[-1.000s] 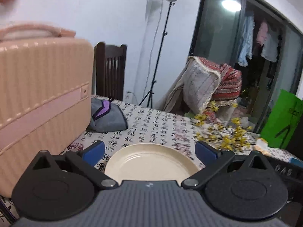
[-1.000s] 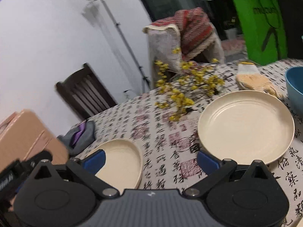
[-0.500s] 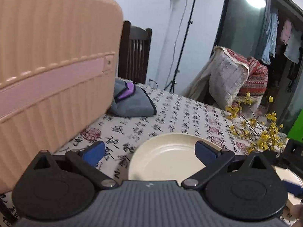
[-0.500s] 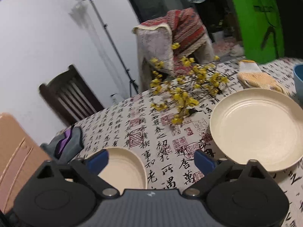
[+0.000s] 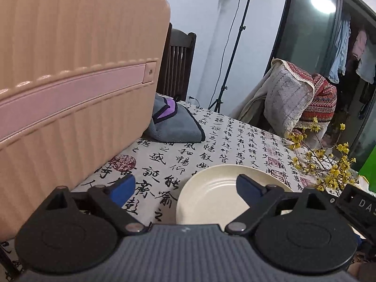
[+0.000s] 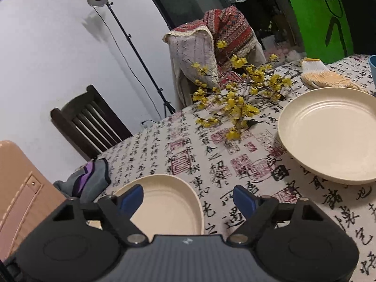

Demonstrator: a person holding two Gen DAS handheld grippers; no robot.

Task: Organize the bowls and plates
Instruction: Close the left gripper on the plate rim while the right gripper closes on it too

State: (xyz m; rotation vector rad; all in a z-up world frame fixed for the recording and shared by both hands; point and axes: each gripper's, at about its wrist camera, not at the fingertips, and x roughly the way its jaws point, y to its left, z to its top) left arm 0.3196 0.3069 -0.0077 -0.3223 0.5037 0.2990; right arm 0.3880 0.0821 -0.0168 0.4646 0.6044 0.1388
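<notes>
We noted the pink suitcase (image 5: 70,89) left of the left gripper (image 5: 185,188), jaws apart. The large plate (image 6: 331,134) lay ahead-right of the right gripper (image 6: 188,198) (jaws also apart, empty); the small plate (image 6: 164,202) sat just ahead between its fingers.

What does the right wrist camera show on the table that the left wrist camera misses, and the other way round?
Only the right wrist view shows the larger cream plate, the knitted glove beyond it, and a blue bowl's edge at the frame border, plus the open right gripper.

Only the left wrist view shows the open left gripper; the pink suitcase fills its left side.

Both show the smaller cream plate nearest the grippers, the grey and purple cloth, the yellow flower sprigs, the suitcase and the patterned tablecloth.
</notes>
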